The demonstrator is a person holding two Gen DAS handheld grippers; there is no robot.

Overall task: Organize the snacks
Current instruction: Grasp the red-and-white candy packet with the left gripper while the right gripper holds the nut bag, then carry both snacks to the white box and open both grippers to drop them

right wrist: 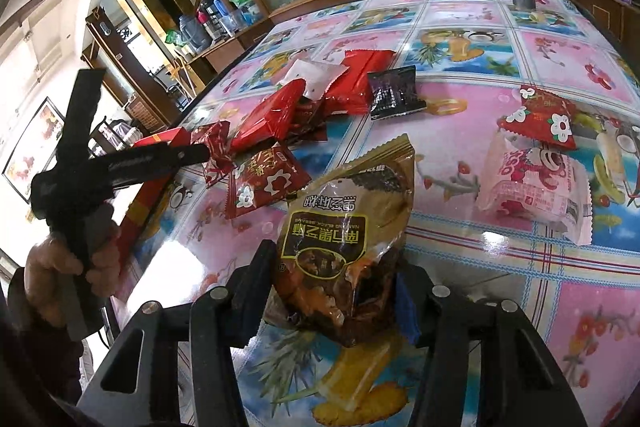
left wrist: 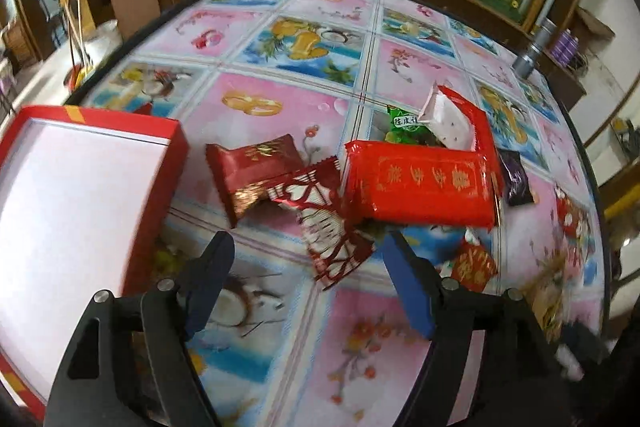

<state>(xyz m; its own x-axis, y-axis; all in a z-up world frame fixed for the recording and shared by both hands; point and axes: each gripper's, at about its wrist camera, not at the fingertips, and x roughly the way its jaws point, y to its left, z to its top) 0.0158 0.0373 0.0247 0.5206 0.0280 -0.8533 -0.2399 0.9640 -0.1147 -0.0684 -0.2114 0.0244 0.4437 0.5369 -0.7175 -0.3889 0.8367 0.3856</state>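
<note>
Left claw point(left wrist: 308, 267) hangs released over the table point(left wrist: 248, 95), a red-white packet point(left wrist: 324, 227) just ahead between its jaws, red box point(left wrist: 80, 187) at left. Right claw point(right wrist: 332, 291) grasps a brown-gold pouch point(right wrist: 348, 227); other snacks lie beyond.

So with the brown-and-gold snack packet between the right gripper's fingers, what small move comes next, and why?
Probably lift the brown-and-gold snack packet clear of the table: the right gripper looks closed on its lower end, and the open red box with a white floor sits empty at the left, past the left gripper, which stands open over loose wrappers.
</note>
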